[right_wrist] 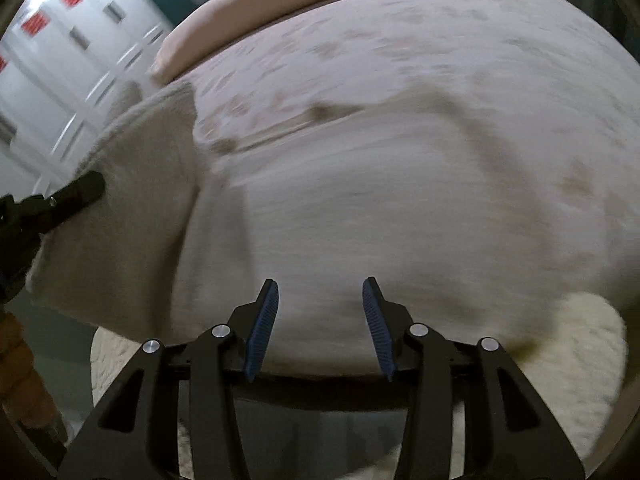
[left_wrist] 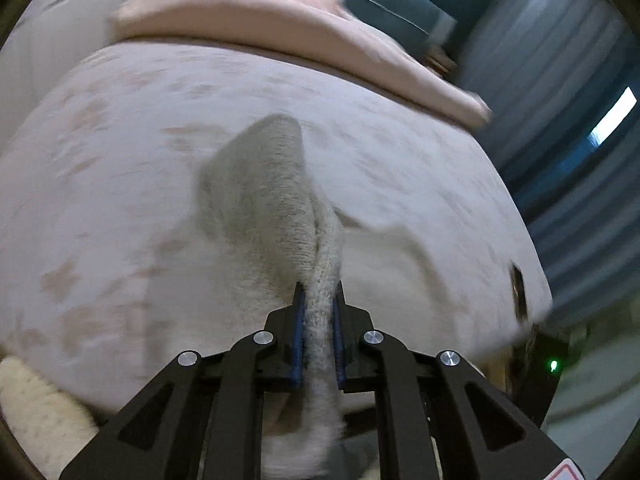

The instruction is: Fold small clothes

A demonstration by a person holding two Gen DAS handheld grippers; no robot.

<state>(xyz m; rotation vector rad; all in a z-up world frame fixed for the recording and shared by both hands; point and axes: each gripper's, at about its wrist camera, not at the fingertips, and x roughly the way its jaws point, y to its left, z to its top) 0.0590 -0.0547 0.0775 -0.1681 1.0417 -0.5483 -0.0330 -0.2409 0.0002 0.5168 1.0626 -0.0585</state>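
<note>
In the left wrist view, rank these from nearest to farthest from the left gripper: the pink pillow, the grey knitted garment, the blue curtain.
1. The grey knitted garment: clamped between the left gripper fingers, lifted above the bed.
2. The pink pillow: across the bed's far end, beyond the patterned bedspread.
3. The blue curtain: behind the pillow, upper right.
</note>
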